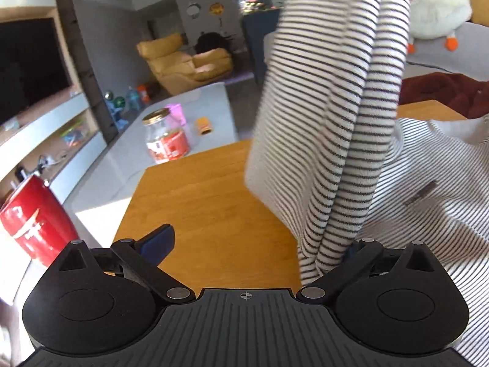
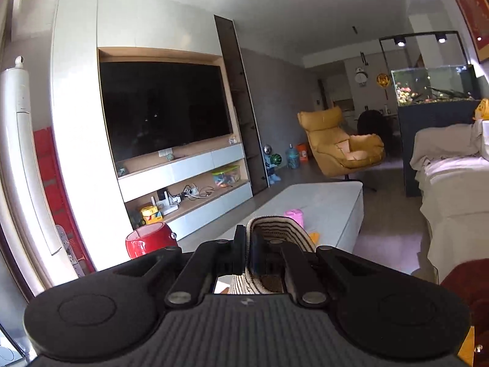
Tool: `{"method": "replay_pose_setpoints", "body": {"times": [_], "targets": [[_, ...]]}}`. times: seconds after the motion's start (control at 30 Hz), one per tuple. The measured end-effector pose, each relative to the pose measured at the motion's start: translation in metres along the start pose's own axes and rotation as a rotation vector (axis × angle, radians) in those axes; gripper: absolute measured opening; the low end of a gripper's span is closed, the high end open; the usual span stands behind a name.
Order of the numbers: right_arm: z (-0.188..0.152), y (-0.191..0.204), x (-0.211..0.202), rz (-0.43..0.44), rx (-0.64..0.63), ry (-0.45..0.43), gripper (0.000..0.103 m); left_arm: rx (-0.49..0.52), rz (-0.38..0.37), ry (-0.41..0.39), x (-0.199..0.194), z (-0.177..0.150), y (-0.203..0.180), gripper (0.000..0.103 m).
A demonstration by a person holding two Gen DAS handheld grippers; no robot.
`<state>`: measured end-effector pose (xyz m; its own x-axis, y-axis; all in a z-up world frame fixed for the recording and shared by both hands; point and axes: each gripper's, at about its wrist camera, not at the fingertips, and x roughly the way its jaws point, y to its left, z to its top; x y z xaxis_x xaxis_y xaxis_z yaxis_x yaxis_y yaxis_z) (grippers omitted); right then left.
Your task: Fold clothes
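A white garment with thin dark stripes (image 1: 333, 116) hangs in bunched folds from above, and its lower part lies spread on the wooden table (image 1: 198, 202) at the right. My left gripper (image 1: 253, 244) is open, low over the table; its left fingertip (image 1: 159, 241) is bare and the hanging cloth drapes against the right one. My right gripper (image 2: 253, 250) is raised, pointing into the room, and is shut on a fold of the striped garment (image 2: 281, 229), which hangs down below it.
A dark red garment (image 1: 443, 91) lies at the table's far right edge. Beyond the table are a low white table (image 1: 183, 116) with a glass jar (image 1: 165, 137), a red stool (image 1: 33, 217), a sofa with a plush goose (image 1: 437, 9), and a yellow armchair (image 2: 342, 140).
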<state>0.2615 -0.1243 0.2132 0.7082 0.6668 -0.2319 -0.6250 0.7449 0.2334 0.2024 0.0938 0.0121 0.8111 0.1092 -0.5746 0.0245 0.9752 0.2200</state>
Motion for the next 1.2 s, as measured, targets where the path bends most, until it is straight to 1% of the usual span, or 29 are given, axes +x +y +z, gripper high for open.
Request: {"method": "replay_pose_setpoints", "body": {"times": [0.1,0.17,0.27,0.33,0.43,0.47,0.53,0.57,0.67,0.7,0.73,0.77,0.8,0.83,0.87,0.9,0.93,0.97,1.03,1.07,1.2], "targets": [[-0.038,-0.028,0.011,-0.045,0.046,0.074,0.003,-0.028,0.016,0.032,-0.003,-0.015,0.016,0.103],[-0.070,-0.046,0.020,-0.083,0.068,0.139,0.004,-0.039,0.006,0.043,-0.006,-0.024,0.025,0.103],[-0.120,-0.069,0.038,-0.126,0.119,0.263,0.004,-0.087,-0.061,0.069,-0.013,-0.033,0.041,0.102],[-0.148,-0.078,0.048,-0.160,0.124,0.335,0.004,-0.112,-0.107,0.080,-0.019,-0.030,0.050,0.102],[-0.180,-0.086,0.060,-0.213,0.112,0.425,0.006,-0.142,-0.168,0.066,-0.035,-0.026,0.057,0.102],[-0.186,-0.089,0.061,-0.223,0.116,0.431,0.006,-0.159,-0.204,0.048,-0.041,-0.020,0.059,0.102],[-0.191,-0.094,0.057,-0.211,0.130,0.408,0.006,-0.196,-0.287,-0.003,-0.052,-0.010,0.061,0.103],[-0.190,-0.093,0.057,-0.219,0.119,0.408,0.006,-0.211,-0.325,-0.027,-0.057,-0.004,0.060,0.103],[-0.187,-0.083,0.057,-0.254,0.038,0.415,0.011,-0.228,-0.419,-0.087,-0.061,0.011,0.042,0.103],[-0.186,-0.080,0.055,-0.268,0.018,0.412,0.016,-0.222,-0.438,-0.092,-0.056,0.014,0.034,0.103],[-0.185,-0.077,0.052,-0.282,-0.003,0.409,0.021,-0.219,-0.447,-0.087,-0.048,0.014,0.025,0.103],[-0.184,-0.075,0.050,-0.304,-0.027,0.405,0.025,-0.226,-0.450,-0.062,-0.038,0.013,0.018,0.103],[-0.183,-0.074,0.046,-0.351,-0.062,0.402,0.037,-0.240,-0.452,-0.022,-0.027,0.012,0.012,0.103],[-0.185,-0.073,0.043,-0.416,-0.106,0.397,0.044,-0.258,-0.455,0.019,-0.016,0.008,0.008,0.103],[-0.186,-0.073,0.039,-0.480,-0.150,0.392,0.048,-0.283,-0.457,0.060,-0.006,0.002,0.007,0.103],[-0.187,-0.074,0.034,-0.538,-0.175,0.385,0.048,-0.301,-0.453,0.091,0.002,-0.004,0.005,0.103],[-0.187,-0.079,0.026,-0.582,-0.160,0.376,0.048,-0.303,-0.444,0.097,0.006,-0.008,0.005,0.103],[-0.186,-0.085,0.016,-0.614,-0.132,0.362,0.048,-0.296,-0.437,0.087,0.006,-0.012,0.005,0.103],[-0.181,-0.098,-0.010,-0.638,-0.013,0.307,0.049,-0.295,-0.433,0.077,0.004,-0.014,0.007,0.103],[-0.180,-0.104,-0.023,-0.676,0.036,0.274,0.050,-0.300,-0.432,0.076,0.004,-0.013,0.009,0.103],[-0.180,-0.129,-0.073,-0.916,0.201,0.118,0.054,-0.334,-0.434,0.082,0.003,-0.011,0.014,0.103]]}}
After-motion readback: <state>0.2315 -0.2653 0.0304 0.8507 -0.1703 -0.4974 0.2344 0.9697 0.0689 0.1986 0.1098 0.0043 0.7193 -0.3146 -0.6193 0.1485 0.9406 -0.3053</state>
